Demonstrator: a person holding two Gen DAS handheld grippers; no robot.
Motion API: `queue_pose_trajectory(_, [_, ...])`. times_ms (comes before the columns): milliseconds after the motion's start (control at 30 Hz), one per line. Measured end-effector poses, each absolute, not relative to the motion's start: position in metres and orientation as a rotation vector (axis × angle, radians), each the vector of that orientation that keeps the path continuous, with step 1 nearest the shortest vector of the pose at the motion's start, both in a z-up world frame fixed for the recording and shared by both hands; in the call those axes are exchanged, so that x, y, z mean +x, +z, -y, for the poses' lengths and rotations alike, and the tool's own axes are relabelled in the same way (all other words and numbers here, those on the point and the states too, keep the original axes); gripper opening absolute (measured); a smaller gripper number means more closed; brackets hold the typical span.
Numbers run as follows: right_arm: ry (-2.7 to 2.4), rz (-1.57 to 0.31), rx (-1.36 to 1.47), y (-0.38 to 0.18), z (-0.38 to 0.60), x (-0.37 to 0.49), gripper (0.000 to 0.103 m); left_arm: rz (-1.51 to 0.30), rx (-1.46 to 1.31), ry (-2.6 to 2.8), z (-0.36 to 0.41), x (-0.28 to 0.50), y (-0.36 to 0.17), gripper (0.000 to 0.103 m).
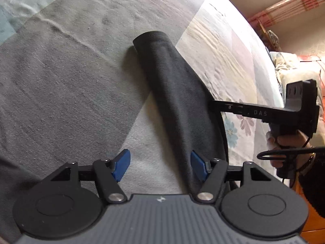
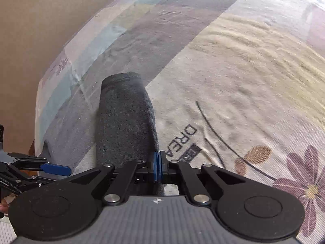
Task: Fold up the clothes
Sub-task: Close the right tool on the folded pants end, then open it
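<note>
Left tongs [image 1: 160, 164] spread wide, empty; right tongs [image 2: 158, 168] pinched together, angled downward.

Letters on the right tool's arm: "DAS" in pale capitals on the black bar of the right tool [image 1: 215, 105], at the right of the left wrist view; whether more letters follow cannot be told.
Print on the bedsheet: "DREA" in dark capitals, running sideways on the bedsheet [image 2: 233, 93], lower middle of the right wrist view, just right of the blue pads; the word is cut off by the tool.
Dark patch beside it: a small dark block with pale letters just right of "DREA", too small to read.
</note>
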State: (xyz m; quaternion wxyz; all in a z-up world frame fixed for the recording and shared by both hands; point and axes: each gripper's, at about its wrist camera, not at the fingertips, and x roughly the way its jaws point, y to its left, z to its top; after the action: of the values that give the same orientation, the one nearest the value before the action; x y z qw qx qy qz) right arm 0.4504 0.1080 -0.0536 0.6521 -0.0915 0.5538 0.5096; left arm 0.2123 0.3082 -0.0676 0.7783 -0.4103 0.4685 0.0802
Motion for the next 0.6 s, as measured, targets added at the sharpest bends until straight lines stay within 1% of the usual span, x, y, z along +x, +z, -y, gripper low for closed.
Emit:
queue_pose_trajectory(67, [1.12,-1.263,-0.209,-0.056,-0.101,0.454,0.004,-1.011,-0.909,0.157,-0.305,0.224,-0.073,0.065])
queue_pose_trajectory(100, [1.109,-1.262,-0.207,-0.055,-0.098,0.455,0.008,-1.009,-0.917,0.147,-0.305,0.228,-0.074,0.065])
queue_pose_trajectory(233, [1.086,-1.246,-0.176,-0.047,-0.089,0.454,0.011,-0.995,-0.974,0.109,-0.305,0.245,-0.085,0.065])
queue_pose_trajectory(267, [1.083,-1.241,-0.166,-0.045,-0.087,0.453,0.015,-0.989,-1.007,0.1,-0.306,0.247,-0.09,0.066])
queue_pose_trajectory(300, [1.08,-1.236,-0.156,-0.042,-0.084,0.452,0.019,-0.97,-1.053,0.094,-0.309,0.247,-0.096,0.068])
queue_pose_trajectory(333, [1.079,-1.233,-0.148,-0.04,-0.082,0.45,0.019,-0.949,-1.101,0.088,-0.312,0.247,-0.102,0.069])
queue_pose_trajectory(400, [1.076,-1.232,-0.123,-0.037,-0.076,0.446,0.019,-0.897,-1.194,0.073,-0.318,0.246,-0.113,0.076])
queue_pose_trajectory(600, [1.035,-1.238,-0.084,-0.036,-0.055,0.439,0.02,-0.737,-1.336,0.052,-0.339,0.249,-0.135,0.076])
